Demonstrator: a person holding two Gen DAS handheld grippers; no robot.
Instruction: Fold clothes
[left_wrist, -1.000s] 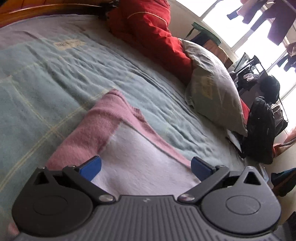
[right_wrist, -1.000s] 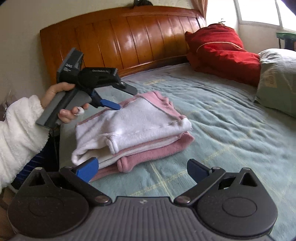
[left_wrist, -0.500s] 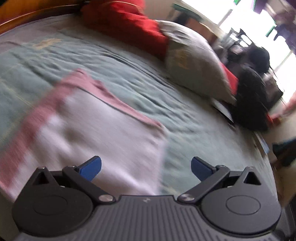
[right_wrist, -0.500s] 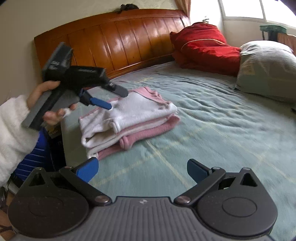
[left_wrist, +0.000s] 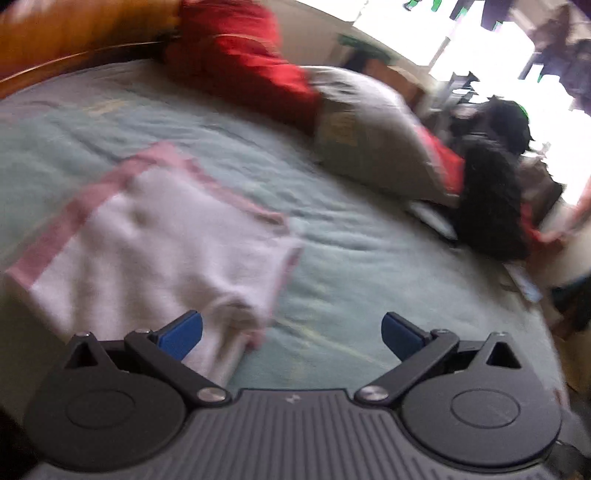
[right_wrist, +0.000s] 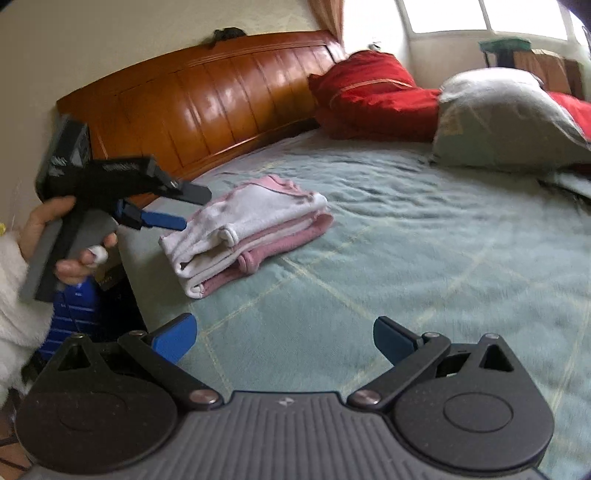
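A folded white and pink garment (right_wrist: 251, 232) lies as a neat stack on the pale green bedspread (right_wrist: 424, 258) near the bed's left edge. The left wrist view is blurred; there the folded garment (left_wrist: 155, 240) fills the left half. My left gripper (left_wrist: 291, 332) is open, hovering just off the garment's near corner with nothing between its fingers. In the right wrist view the left gripper (right_wrist: 173, 210) is held by a hand (right_wrist: 51, 229) beside the stack. My right gripper (right_wrist: 284, 339) is open and empty, well back from the stack over the bedspread.
A wooden headboard (right_wrist: 207, 107) runs along the far side. A red quilt (right_wrist: 373, 96) and a grey pillow (right_wrist: 506, 118) lie at the bed's far right. A black backpack (left_wrist: 491, 199) stands beside the bed, with a bright window behind.
Both grippers have pulled back from the folded garment, which now looks smaller and farther off. The left gripper has swung away to the stack's left side. The garment itself has not moved.
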